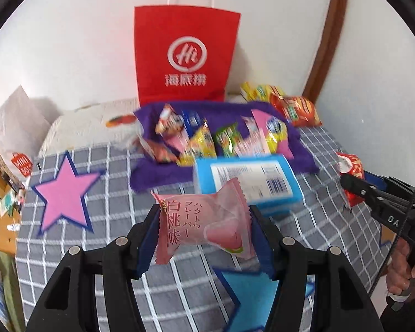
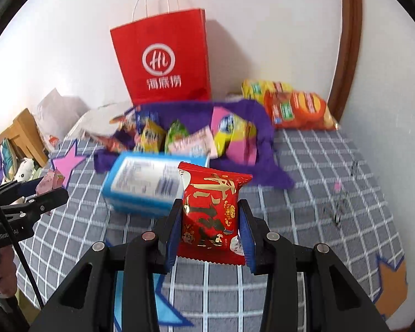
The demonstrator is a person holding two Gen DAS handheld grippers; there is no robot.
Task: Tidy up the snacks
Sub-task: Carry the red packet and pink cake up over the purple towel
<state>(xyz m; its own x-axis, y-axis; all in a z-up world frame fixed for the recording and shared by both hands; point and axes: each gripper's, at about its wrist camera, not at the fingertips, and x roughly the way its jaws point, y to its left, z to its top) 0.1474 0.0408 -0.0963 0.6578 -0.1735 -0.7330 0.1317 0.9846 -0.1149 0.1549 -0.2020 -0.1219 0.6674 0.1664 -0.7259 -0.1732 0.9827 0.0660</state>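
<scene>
My left gripper (image 1: 204, 218) is shut on a pink peach-flavour snack packet (image 1: 204, 224), held up above the checked cloth (image 1: 110, 262). In the right wrist view my right gripper (image 2: 210, 215) is shut on a red snack packet with gold lettering (image 2: 211, 213), also lifted off the cloth. That red packet (image 1: 351, 168) and the right gripper show at the right edge of the left wrist view. A blue box with a white label (image 1: 249, 178) (image 2: 146, 185) lies ahead of both grippers. Behind it a purple cloth (image 1: 227, 119) holds several small snack packets (image 1: 196, 141).
A red paper bag (image 1: 185, 55) (image 2: 163, 61) stands against the white wall. An orange chip bag (image 2: 298, 110) and a yellow one (image 2: 262, 87) lie at the back right. Pink (image 1: 66, 191) and blue (image 1: 251, 296) star shapes mark the cloth. A wooden stool (image 2: 22, 135) and soft toys stand at left.
</scene>
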